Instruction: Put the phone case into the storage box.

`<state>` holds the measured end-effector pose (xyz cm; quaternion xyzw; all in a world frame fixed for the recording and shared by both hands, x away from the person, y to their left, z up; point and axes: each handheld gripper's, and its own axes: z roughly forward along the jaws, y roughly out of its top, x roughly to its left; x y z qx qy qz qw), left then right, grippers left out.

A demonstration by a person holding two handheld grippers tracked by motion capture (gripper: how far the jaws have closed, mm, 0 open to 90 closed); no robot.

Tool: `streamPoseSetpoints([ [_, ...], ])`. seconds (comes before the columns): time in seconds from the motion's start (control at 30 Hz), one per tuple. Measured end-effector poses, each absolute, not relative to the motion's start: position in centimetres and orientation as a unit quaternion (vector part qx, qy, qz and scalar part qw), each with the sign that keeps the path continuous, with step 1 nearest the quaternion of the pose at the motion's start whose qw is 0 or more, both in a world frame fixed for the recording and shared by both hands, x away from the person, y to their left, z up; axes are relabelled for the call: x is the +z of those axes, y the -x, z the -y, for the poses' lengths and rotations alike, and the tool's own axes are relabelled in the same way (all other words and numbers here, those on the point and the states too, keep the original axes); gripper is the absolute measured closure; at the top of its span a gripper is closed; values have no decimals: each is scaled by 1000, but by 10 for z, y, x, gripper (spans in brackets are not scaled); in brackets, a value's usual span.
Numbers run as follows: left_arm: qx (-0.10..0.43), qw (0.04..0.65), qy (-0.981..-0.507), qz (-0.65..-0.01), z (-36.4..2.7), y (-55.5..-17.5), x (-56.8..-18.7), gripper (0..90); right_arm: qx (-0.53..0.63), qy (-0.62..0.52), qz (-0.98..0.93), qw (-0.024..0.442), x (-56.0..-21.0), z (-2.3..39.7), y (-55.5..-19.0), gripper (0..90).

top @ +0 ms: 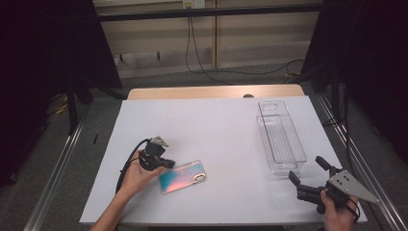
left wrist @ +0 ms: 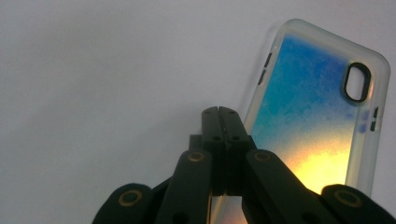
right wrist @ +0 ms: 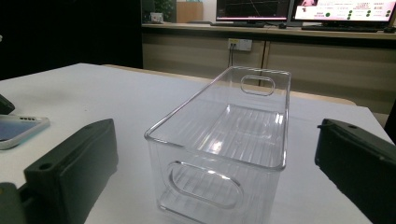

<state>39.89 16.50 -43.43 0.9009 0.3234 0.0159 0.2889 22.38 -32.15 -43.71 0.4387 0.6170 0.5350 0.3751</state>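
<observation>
Case lying flat on the white surface, well to the left of the clear bin, camera cutout pointing toward the bin. Left tongs are sitting at the case's near-left edge, pressed fully together with nothing between them, tips resting just beside the rim, as the left gripper view is showing. Right tongs are waiting just in front of the bin's near end, spread wide and holding nothing; their own view is looking straight down the bin with the case off to the left. Judging by this, the pick-up is what's coming: the left tongs would need to spread, straddle the thin rim squarely and close gently, since a slick, flat case is likely to skid away from the bin if nudged sideways.
</observation>
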Motion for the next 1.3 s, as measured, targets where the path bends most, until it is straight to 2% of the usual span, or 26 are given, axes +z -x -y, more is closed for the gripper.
streamPoseSetpoints([
  [1.3,3,281,-905,-319,-173,-392,-433,900,536,-437,-618,374,-437,321,-224,0],
])
